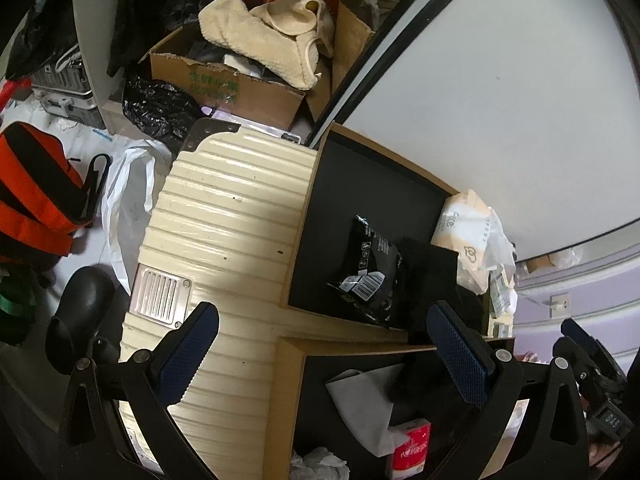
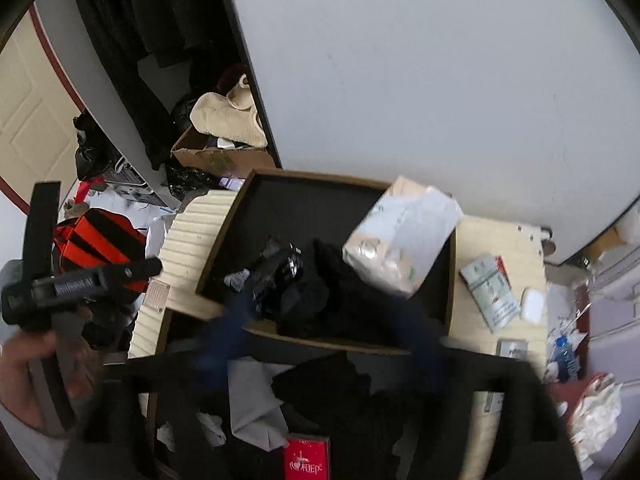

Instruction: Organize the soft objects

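Two dark trays with wooden rims lie on a cream suitcase [image 1: 224, 220]. The far tray [image 1: 400, 164] [image 2: 226, 232] holds a black packet [image 1: 368, 268] [image 2: 280, 268], black cloth [image 1: 432, 276] [image 2: 320, 296] and a wrapped tissue pack [image 1: 468, 228] [image 2: 400, 236]. The near tray [image 1: 288, 380] holds grey cloth [image 1: 360, 400] [image 2: 252, 404], more black cloth [image 2: 340, 392] and a red tissue packet [image 1: 412, 452] [image 2: 306, 460]. My left gripper [image 1: 320, 312] is open and empty over the near tray's far edge. My right gripper [image 2: 324, 320], blurred, is open and empty above the trays.
A cardboard box with a cream towel [image 1: 260, 32] stands behind the suitcase, against a white panel [image 1: 500, 100]. An orange bag [image 1: 32, 188] lies on the floor at left. A green-white box [image 2: 488, 292], a white case [image 2: 532, 304] and a water bottle [image 2: 564, 356] sit at right.
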A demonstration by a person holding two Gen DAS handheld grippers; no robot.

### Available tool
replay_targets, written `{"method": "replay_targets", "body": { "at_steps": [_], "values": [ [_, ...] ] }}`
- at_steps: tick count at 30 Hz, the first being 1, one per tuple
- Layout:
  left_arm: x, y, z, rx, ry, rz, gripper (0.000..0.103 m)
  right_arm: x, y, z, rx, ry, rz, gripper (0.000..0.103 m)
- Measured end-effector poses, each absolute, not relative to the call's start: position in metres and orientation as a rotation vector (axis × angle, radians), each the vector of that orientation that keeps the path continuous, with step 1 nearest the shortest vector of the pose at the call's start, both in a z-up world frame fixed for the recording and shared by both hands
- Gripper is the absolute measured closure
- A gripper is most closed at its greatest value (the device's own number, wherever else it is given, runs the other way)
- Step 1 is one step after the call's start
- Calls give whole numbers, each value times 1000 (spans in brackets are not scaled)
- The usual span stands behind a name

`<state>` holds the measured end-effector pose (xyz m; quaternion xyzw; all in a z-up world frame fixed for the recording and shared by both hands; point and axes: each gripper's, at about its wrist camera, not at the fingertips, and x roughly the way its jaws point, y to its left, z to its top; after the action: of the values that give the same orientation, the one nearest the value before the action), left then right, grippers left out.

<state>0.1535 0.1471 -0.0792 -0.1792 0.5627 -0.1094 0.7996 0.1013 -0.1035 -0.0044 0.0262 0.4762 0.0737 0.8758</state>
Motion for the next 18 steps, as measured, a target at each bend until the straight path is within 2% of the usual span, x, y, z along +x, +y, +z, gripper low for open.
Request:
{"method": "replay_targets", "body": {
  "at_steps": [10, 14, 18],
  "values": [
    [148, 123, -79, -282, 1243, -279, 0, 39, -142, 9, 118, 987, 112, 17],
    [138, 98, -83, -174, 1307, -336, 0, 4, -164, -6, 88, 961, 32, 17],
    [114, 60, -85, -91, 1362, -434, 0, 2, -188, -26, 177, 984, -2, 17]
  ]
}}
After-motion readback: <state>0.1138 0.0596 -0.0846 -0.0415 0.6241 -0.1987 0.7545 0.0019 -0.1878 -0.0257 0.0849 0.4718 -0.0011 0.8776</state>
